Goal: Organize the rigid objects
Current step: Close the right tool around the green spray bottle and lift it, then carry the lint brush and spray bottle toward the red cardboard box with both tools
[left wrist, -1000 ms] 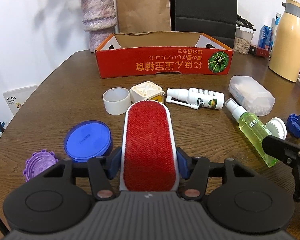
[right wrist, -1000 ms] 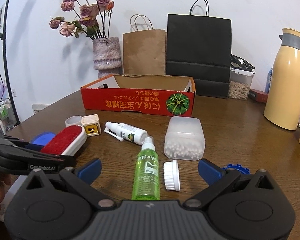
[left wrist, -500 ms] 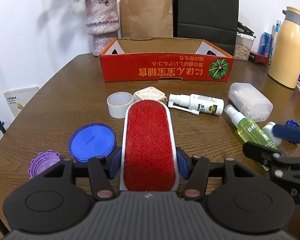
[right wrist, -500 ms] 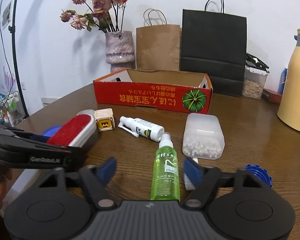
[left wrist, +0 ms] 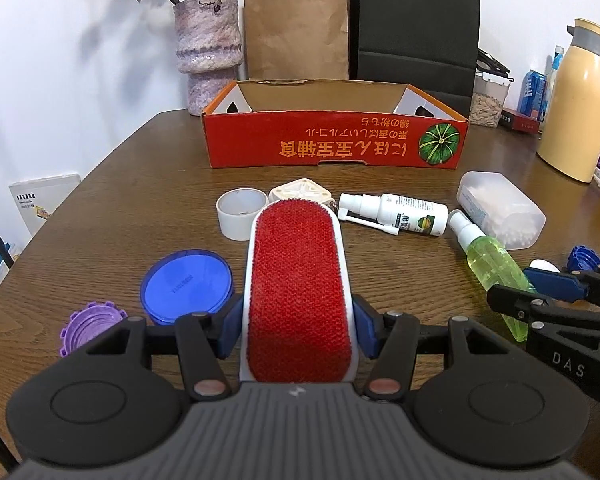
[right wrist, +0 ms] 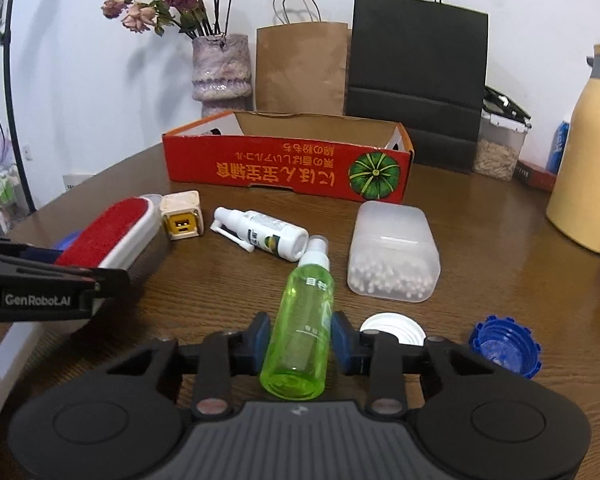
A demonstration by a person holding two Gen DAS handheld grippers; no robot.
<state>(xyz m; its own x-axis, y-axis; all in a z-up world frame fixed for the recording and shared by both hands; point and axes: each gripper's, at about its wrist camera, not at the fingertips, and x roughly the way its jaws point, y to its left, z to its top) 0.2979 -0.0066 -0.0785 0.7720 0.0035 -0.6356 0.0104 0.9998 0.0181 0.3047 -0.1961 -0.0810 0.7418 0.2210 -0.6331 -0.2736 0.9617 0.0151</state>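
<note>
Left gripper (left wrist: pixel 298 330) had its fingers clamped on the sides of a red lint brush (left wrist: pixel 298 292), brush pointing away along the tabletop (left wrist: pixel 140 200). Right gripper (right wrist: pixel 298 340) fingers had just been closing and now pinched the green spray bottle (right wrist: pixel 302 320) low on its body, nozzle pointing away. A white cap (right wrist: pixel 394 326) and blue cap (right wrist: pixel 504 344) lay right of it. A blue lid (left wrist: pixel 186 286) and purple cap (left wrist: pixel 90 328) sat left of the brush. Further out: white spray bottle (right wrist: pixel 260 232), cotton swab box (right wrist: pixel 392 256), cream cube (right wrist: pixel 180 216), white ring (left wrist: pixel 242 218). Red cardboard box (left wrist: pixel 336 144) stood open at the far side.
</note>
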